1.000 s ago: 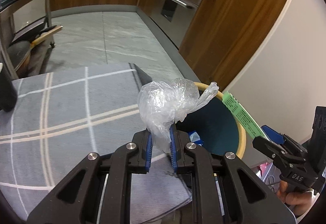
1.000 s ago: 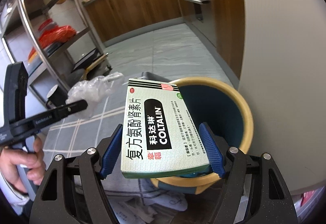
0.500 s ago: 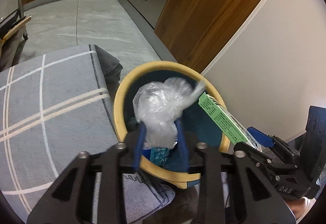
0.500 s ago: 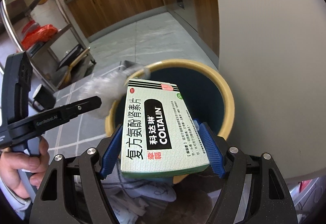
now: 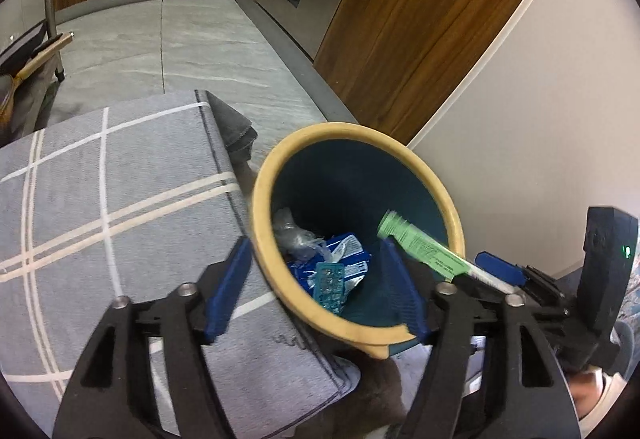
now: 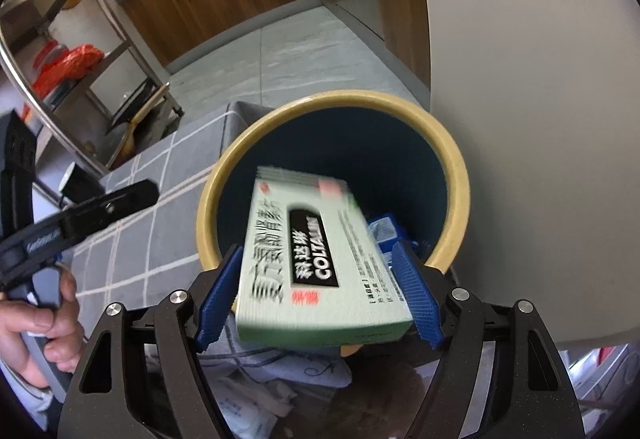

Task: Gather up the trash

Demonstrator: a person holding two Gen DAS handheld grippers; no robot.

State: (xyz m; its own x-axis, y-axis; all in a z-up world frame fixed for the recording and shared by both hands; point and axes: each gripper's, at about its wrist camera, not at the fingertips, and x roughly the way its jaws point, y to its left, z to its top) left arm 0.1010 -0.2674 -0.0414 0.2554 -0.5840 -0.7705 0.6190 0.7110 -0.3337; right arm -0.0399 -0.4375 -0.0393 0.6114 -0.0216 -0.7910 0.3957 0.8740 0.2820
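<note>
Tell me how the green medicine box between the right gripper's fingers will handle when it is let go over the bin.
The green medicine box looks like thin, flat-sided card, so it should stay stiff rather than flop. It is probably light for its size. Its flat faces will not roll; tilted toward the bin, it would likely slide in once the right gripper lets go.

Green medicine box (image 6: 320, 259), near edge of the right-wrist view over the bin mouth, is showing "COLTALIN" in white on a black band, w/ white Chinese chars beside it reading 科达琳. Larger dark Chinese chars are running along its left side but are blurring too much to read; same for the small print on the right side and the red mark near the bottom. Black tool arm (image 6: 80, 219) at left is carrying pale lettering, not legible. In the left-wrist view the box's (image 5: 424, 249) print is too small to read.
</note>
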